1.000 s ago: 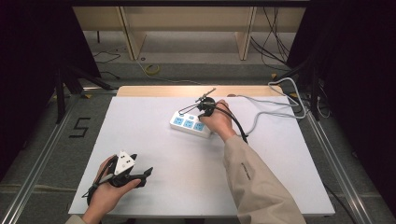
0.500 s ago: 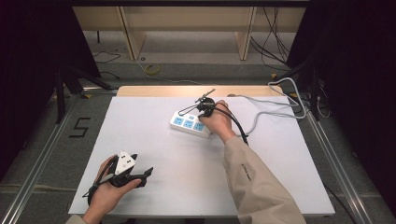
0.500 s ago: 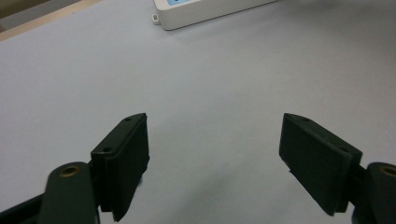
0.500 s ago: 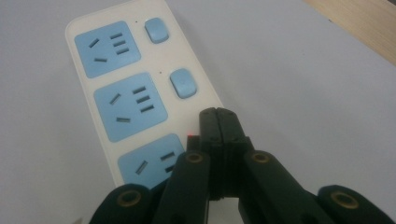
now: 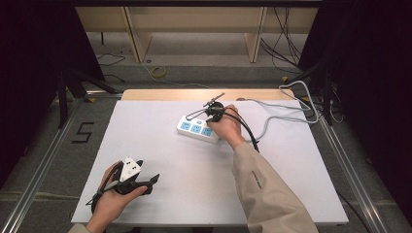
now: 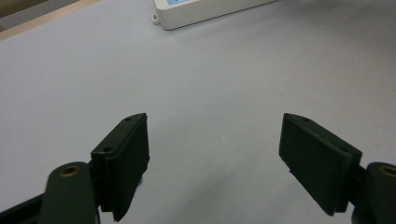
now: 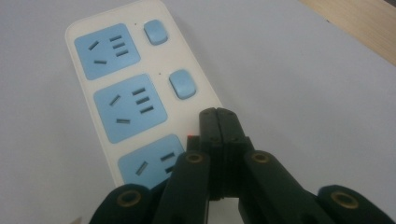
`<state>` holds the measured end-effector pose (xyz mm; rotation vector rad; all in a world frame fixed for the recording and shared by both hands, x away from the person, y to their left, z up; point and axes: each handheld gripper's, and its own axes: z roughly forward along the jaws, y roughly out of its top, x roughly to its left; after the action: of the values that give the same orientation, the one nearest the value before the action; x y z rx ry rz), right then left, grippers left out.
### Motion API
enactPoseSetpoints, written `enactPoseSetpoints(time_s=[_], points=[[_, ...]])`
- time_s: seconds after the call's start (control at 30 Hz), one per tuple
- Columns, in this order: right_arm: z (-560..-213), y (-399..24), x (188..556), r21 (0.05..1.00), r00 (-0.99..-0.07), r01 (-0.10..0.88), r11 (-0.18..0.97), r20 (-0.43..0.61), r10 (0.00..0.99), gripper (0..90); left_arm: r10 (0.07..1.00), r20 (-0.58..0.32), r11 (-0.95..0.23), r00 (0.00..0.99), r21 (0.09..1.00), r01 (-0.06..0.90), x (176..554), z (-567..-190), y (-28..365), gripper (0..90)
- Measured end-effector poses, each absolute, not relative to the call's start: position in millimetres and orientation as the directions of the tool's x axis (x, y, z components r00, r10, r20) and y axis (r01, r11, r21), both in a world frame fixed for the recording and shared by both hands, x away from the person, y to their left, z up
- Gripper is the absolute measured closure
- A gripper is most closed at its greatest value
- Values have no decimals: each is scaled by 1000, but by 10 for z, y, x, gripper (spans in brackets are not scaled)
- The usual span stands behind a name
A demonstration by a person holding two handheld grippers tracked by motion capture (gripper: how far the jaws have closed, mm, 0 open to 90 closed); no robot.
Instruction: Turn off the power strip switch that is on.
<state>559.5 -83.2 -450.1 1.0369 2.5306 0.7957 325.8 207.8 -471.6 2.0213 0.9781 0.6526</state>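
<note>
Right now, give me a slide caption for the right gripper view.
Shut right tongs press down at the third switch of a white power strip; a small red light shows beside them.

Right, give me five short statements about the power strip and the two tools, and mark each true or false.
1. The right tool is shut, its tip over the power strip. True.
2. The left tool is clamped on the power strip. False: it is open with nothing between its jaws, near the table's front edge.
3. The strip has three blue sockets. True.
4. A plug sits in the middle socket. False: its slots are bare.
5. A small red light glows beside the right tool's tip. True.
</note>
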Motion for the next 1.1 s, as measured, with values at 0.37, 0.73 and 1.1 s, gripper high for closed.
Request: enactPoseSetpoints(time_s=[0.37,0.73,1.1], points=[[-4505,-841,5583,600,-698,548,584,-58,714,900,813,108,-399,572,818,413,3259,-4716,2078,245],[-4383,-932,5502,661,-688,514,546,-63,723,900,813,108,-400,571,818,414,3260,-4717,2077,244],[-4291,-1066,5317,685,-700,501,529,-40,713,900,814,110,-402,571,816,416,3255,-4716,2086,245]])
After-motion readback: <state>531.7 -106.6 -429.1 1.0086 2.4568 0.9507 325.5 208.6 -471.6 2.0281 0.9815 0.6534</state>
